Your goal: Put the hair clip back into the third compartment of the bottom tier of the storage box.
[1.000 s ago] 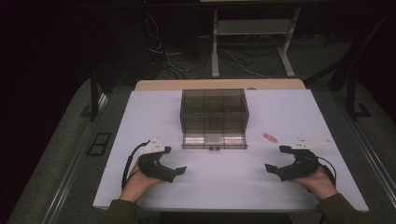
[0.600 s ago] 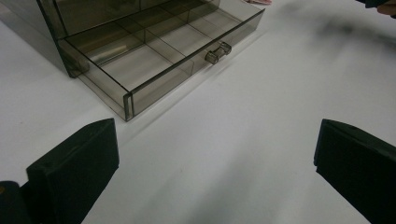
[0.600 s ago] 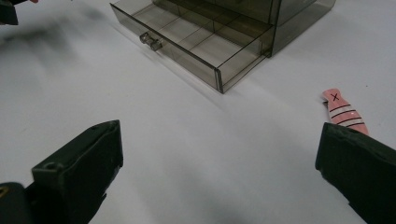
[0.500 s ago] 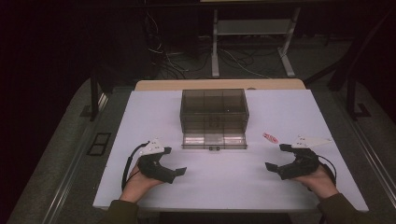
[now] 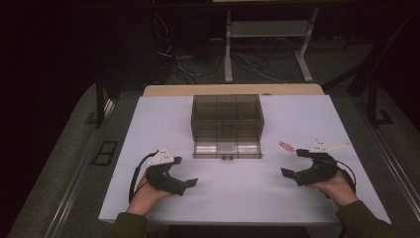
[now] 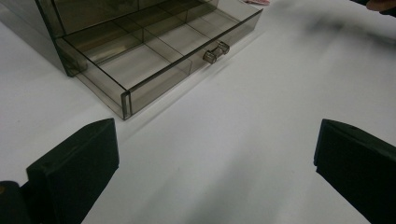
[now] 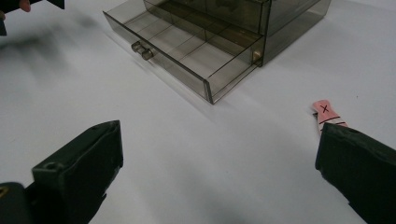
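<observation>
High view: a white tabletop [image 5: 247, 198] is standing in a dark room, with grey carpet around it, a metal frame [image 5: 267, 44] behind it and loose cables [image 5: 171, 59] lying on the floor at the far side. A smoky clear box [image 5: 227, 119] is sitting at the middle of the far half, its bottom drawer [image 5: 227, 150] pulled out toward the person. The left gripper [image 5: 185, 173] is resting on the near left of the tabletop in the person's left hand [image 5: 146, 196], its fingers spread wide on nothing. The right gripper [image 5: 293, 163] is resting on the near right in the right hand [image 5: 339, 186], its fingers also wide and empty. A small pink tag [image 5: 286, 146] is lying flat just beyond the right gripper, right of the drawer and apart from it.

Left gripper view: the two black fingers [image 6: 74, 172] are standing far apart over bare white surface. The open drawer [image 6: 154, 51] is showing ahead at upper left, with its dividers and small clear knob [image 6: 215, 51].

Right gripper view: the fingers [image 7: 79, 168] are gaping wide. The drawer [image 7: 187, 46] is lying ahead, and the pink tag [image 7: 327, 114], marked with a black X, is lying just past the right-hand finger.

Against the earlier frames, nothing is differing: both grippers, the box, the drawer and the tag are keeping their places.
</observation>
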The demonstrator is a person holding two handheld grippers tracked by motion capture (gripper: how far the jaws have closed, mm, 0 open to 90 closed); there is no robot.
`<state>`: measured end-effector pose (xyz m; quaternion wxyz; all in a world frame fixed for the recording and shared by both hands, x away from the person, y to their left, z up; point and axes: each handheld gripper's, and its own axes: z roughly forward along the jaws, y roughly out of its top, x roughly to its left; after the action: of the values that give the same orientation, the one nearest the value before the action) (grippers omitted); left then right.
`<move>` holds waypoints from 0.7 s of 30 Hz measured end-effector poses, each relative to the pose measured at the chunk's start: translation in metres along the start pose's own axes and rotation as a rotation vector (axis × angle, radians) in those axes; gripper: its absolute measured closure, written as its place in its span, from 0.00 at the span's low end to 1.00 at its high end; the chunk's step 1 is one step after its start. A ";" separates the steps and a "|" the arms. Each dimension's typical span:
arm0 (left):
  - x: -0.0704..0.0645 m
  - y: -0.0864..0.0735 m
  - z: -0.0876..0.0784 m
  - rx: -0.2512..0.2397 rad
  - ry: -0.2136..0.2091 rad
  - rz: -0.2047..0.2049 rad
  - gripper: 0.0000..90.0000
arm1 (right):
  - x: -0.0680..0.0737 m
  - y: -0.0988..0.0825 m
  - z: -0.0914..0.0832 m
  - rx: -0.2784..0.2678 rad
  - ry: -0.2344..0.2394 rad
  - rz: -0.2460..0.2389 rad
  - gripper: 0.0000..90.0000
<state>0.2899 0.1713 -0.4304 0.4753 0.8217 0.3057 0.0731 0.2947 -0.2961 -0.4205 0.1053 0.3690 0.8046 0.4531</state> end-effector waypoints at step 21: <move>-0.001 -0.001 -0.003 -0.011 0.021 -0.003 0.00 | -0.011 0.013 0.004 -0.007 0.013 -0.002 0.00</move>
<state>0.2877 0.1738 -0.4296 0.4768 0.8177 0.3117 0.0828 0.3114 -0.2965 -0.4139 0.1017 0.3648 0.8041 0.4582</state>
